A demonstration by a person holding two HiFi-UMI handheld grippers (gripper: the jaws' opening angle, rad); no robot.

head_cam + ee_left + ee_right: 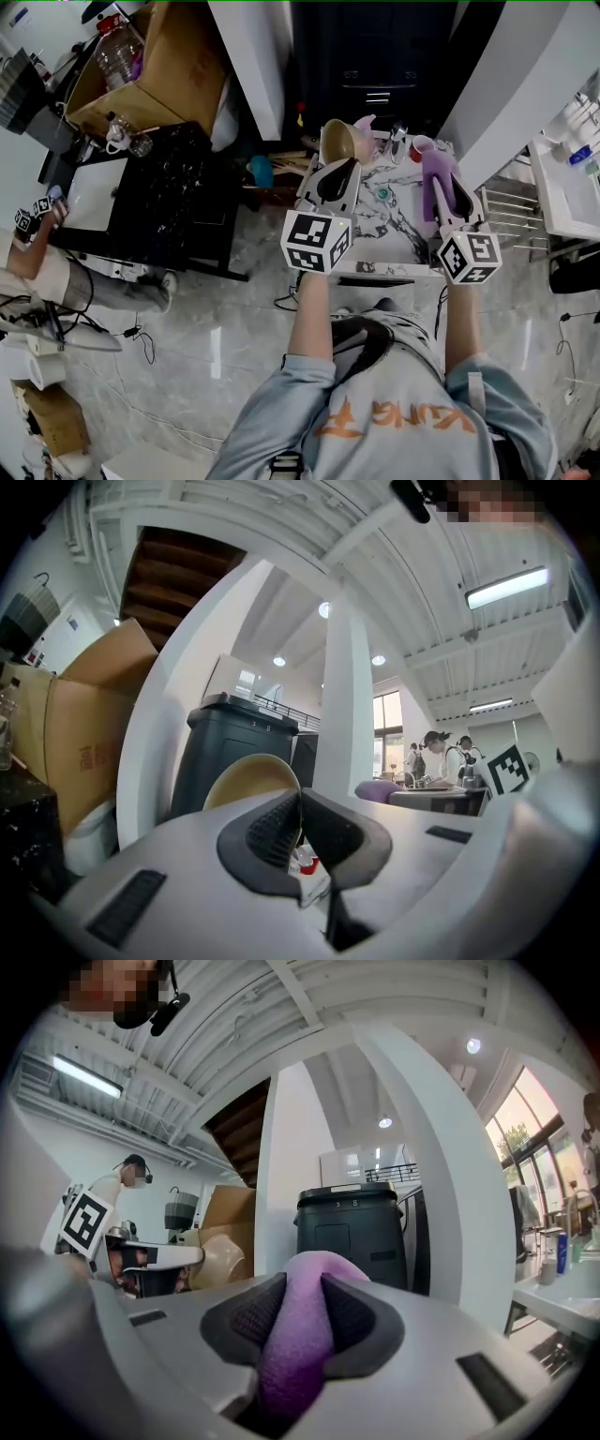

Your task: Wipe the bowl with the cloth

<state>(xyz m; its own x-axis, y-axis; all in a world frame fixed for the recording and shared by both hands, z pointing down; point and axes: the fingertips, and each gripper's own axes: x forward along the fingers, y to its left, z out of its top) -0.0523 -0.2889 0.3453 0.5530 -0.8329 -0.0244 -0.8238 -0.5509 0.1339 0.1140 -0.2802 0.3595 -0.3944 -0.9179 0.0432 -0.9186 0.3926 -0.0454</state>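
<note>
A tan bowl (339, 141) is held up on its side, its rim pinched in my left gripper (335, 173), which is shut on it. In the left gripper view the bowl (246, 781) rises just beyond the closed jaws. My right gripper (452, 192) is shut on a purple cloth (437, 178), held level to the right of the bowl and apart from it. In the right gripper view the cloth (305, 1330) bulges out between the pads, and the bowl (217, 1258) shows off to the left.
A small marble-topped table (398, 225) lies below both grippers, with a pink cup (422, 146) at its far edge. A dark bin (354, 1232) and white columns stand ahead. A black table (155, 192) and cardboard box (159, 70) are at the left; a person sits far left.
</note>
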